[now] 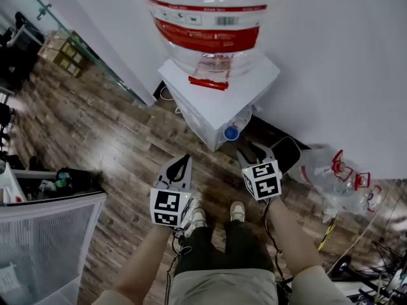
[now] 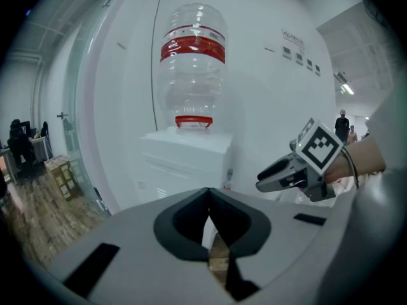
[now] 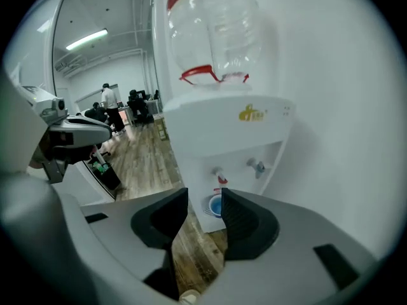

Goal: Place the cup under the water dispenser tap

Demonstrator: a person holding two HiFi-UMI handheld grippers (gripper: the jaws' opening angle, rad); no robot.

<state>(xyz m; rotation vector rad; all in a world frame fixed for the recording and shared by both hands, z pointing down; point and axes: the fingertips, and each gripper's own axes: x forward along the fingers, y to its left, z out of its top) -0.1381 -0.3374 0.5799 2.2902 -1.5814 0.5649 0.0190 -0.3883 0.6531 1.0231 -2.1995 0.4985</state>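
Observation:
A blue cup stands in the recess of the white water dispenser, below its taps. In the right gripper view the cup sits under the red tap, and a second tap is beside it. My right gripper hangs in front of the dispenser. Its jaws stand apart with nothing between them, and the cup shows beyond the gap. My left gripper is further left, its jaws meeting at the tips and empty. A large clear bottle tops the dispenser.
Empty bottles in clear plastic lie on the floor to the right of the dispenser. A white mesh bin stands at the left. Cardboard boxes sit by a glass partition at the far left. The person's shoes are on the wood floor.

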